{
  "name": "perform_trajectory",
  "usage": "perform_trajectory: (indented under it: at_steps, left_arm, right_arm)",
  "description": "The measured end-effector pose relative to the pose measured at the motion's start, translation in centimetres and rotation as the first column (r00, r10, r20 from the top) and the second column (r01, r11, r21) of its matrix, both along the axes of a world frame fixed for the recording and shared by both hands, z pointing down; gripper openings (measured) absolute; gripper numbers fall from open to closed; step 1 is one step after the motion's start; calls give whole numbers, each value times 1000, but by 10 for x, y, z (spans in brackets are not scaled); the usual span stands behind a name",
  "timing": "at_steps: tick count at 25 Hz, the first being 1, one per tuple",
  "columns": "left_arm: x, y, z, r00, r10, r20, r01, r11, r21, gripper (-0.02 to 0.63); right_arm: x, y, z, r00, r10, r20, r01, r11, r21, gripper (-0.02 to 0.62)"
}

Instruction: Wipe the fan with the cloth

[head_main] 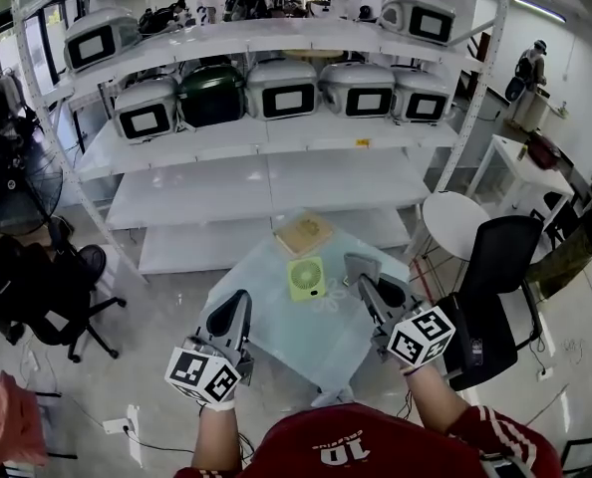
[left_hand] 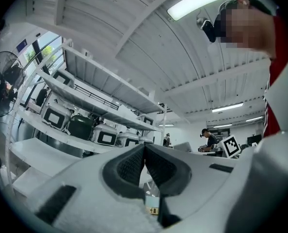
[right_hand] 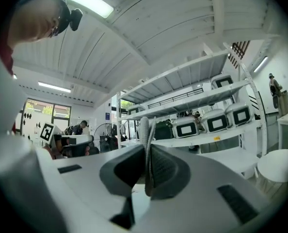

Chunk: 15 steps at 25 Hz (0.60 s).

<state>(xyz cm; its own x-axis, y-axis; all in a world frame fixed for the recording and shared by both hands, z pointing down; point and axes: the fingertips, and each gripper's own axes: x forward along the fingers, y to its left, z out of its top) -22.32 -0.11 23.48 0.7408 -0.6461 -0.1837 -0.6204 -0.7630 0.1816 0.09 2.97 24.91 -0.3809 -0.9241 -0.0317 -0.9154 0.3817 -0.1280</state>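
A small green fan (head_main: 307, 278) stands upright on the glass-topped table (head_main: 276, 327) in the head view. My right gripper (head_main: 364, 285) is just right of the fan and shut on a grey cloth (head_main: 360, 266). In the right gripper view the cloth (right_hand: 145, 127) sticks up as a thin fold from the right gripper (right_hand: 148, 147). My left gripper (head_main: 238, 305) hovers over the table's left edge, apart from the fan. Seen in its own view, the left gripper (left_hand: 144, 152) is shut, its pads (left_hand: 132, 166) meeting with nothing between them.
A tan square box (head_main: 304, 234) lies on the table behind the fan. White shelving (head_main: 266, 182) with several boxy appliances stands beyond. A black office chair (head_main: 495, 277) and a round white table (head_main: 453, 222) are at the right. Another black chair (head_main: 52, 292) and a floor fan (head_main: 17, 187) are at the left.
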Motion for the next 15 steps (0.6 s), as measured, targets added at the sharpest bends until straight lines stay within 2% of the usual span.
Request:
perform_trajectory:
  at_steps: [5,15]
  left_arm:
    - [-2,8,-17,1000,-20,-19,20,999,29,3]
    - [-3,13,-13,999,-38,13,38,999,36,3]
  right_arm:
    - [3,6,-19,1000,3,12,-4,999,43,17]
    - [10,16,-18,999,36,1,-36,998,59,17]
